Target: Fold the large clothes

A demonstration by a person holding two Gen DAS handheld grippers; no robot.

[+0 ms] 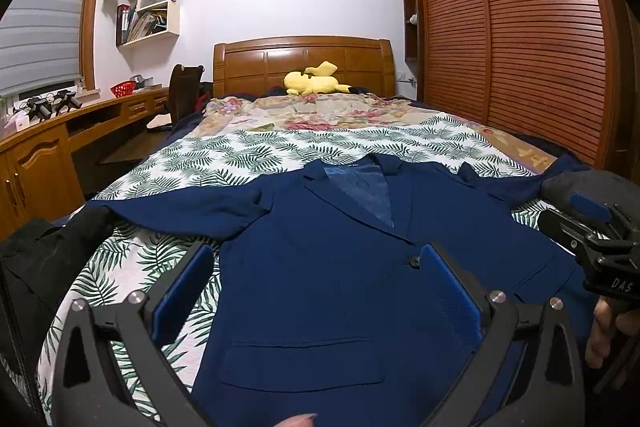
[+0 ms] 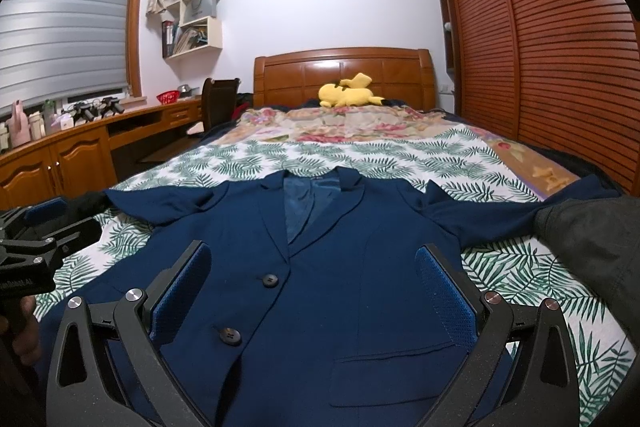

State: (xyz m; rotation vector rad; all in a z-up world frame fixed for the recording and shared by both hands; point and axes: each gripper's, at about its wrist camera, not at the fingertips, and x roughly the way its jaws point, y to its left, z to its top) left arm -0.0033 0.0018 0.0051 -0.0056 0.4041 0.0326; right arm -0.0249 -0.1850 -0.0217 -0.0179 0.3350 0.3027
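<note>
A navy blue blazer (image 1: pixel 320 267) (image 2: pixel 340 267) lies flat and face up on the bed, buttoned, collar toward the headboard, sleeves spread out to both sides. My left gripper (image 1: pixel 316 263) hovers open above its left front panel, over a flap pocket (image 1: pixel 300 359). My right gripper (image 2: pixel 312 263) hovers open above the right front panel, with two dark buttons (image 2: pixel 270 281) just inside its left finger. Each gripper appears at the edge of the other's view, held in a hand. Neither holds any cloth.
The bed carries a palm-leaf sheet (image 1: pixel 240 155) and a floral blanket (image 1: pixel 312 111), with a yellow plush toy (image 1: pixel 314 79) by the wooden headboard (image 1: pixel 304 59). A wooden desk (image 1: pixel 48 139) and chair (image 1: pixel 184 87) stand left; slatted wardrobe doors (image 1: pixel 512 27) stand right. Dark garments lie at both sleeve ends.
</note>
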